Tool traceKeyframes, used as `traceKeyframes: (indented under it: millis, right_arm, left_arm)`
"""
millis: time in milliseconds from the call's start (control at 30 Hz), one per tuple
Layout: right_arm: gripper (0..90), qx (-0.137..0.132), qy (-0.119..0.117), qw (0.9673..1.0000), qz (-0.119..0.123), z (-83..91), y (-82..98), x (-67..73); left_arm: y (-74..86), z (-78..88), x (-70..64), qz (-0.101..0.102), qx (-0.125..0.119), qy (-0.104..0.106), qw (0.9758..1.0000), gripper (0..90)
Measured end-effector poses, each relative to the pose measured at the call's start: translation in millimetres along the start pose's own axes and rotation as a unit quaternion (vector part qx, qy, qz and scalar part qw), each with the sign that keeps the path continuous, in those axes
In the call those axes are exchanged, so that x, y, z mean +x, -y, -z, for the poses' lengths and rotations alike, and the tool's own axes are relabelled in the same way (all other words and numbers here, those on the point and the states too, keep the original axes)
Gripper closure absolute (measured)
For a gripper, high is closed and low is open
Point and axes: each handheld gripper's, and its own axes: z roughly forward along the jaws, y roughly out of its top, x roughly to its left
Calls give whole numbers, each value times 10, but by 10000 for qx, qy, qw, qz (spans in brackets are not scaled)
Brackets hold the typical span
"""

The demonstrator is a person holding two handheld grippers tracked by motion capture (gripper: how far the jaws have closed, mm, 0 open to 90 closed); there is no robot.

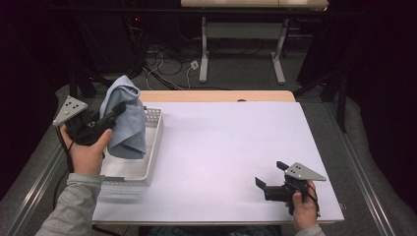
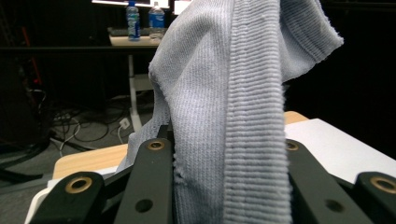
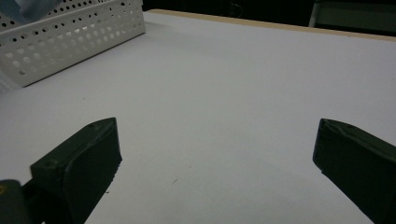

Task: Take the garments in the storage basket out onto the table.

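Note:
A light blue knitted cloth (image 1: 125,115) hangs above the white perforated basket (image 1: 153,129) at the table's left side, held up by my left gripper (image 1: 119,109), which is shut on it. In the left gripper view the ribbed cloth (image 2: 233,102) rises between the two black jaws and drapes over them. My right gripper (image 1: 269,175) rests low over the white table near the front right corner, open with nothing between its jaws. The right gripper view has the open gripper (image 3: 217,154) over bare table and the basket (image 3: 70,42) at far left.
The white sheet (image 1: 221,147) covers most of the wooden table (image 1: 216,96). Beyond the far edge stand another desk's legs (image 1: 204,54) and floor cables (image 1: 162,61). Two water bottles (image 2: 144,21) stand on a distant desk.

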Motion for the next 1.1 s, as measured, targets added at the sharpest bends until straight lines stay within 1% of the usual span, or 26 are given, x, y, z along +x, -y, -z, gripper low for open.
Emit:
traceKeyframes:
  millis: [33,100,367,633,833,1033,1100]
  right_arm:
    - [8,3,1,10000,-7,0,0,1]
    - [8,5,-4,10000,1,-1,-1,2]
    - [8,1,-3,10000,-1,0,-1,2]
    - [8,22,-18,10000,15,2,-3,1]
    - [8,15,-17,10000,12,4,-4,1]
    - [8,6,-24,10000,28,4,-5,-1]
    - [8,8,-25,10000,-5,8,-6,3]
  left_arm:
    - [-8,2,-18,39,-19,46,10000,713]
    - [-24,4,-50,48,-37,130,9999,713]
    - [-112,-15,-236,-56,-85,420,9991,713]
    - [-160,-63,-455,-149,-126,749,9970,712]
    - [-113,-144,-598,-186,-35,974,9951,711]
    - [-28,-253,-712,-162,36,1105,9937,711]
    - [7,-290,-743,-168,73,1147,9932,711]
